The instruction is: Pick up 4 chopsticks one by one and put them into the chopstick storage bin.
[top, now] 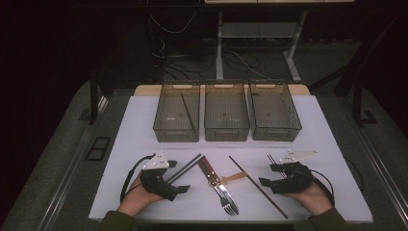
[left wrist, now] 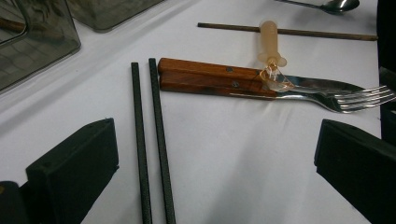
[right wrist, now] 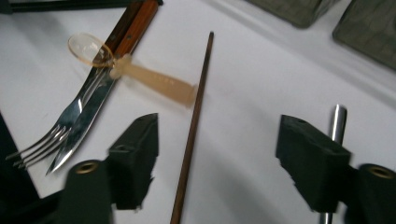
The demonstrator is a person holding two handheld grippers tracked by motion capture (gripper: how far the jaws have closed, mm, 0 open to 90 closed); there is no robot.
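My left gripper (top: 177, 177) (left wrist: 217, 140) rests low on the white table, jaws wide open around a pair of black chopsticks (left wrist: 149, 140) (top: 185, 167), which lie nearer one jaw and touch neither. My right gripper (top: 267, 175) (right wrist: 219, 135) is open too. A brown chopstick (right wrist: 194, 121) (top: 257, 185) runs between its jaws, close to the left one in the right gripper view, with no pad pressing on it. A metal spoon handle (right wrist: 338, 119) lies behind the other jaw. A wooden-handled knife and fork (left wrist: 210, 77) (top: 230, 202) lie side by side mid-table, a translucent plastic spoon (right wrist: 154, 81) (left wrist: 270, 42) across them.
Three grey see-through bins (top: 176, 129) (top: 226, 130) (top: 274, 131) stand in a row at the back of the table. The left bin holds one chopstick (top: 187, 110). The table's front edge runs just below both hands.
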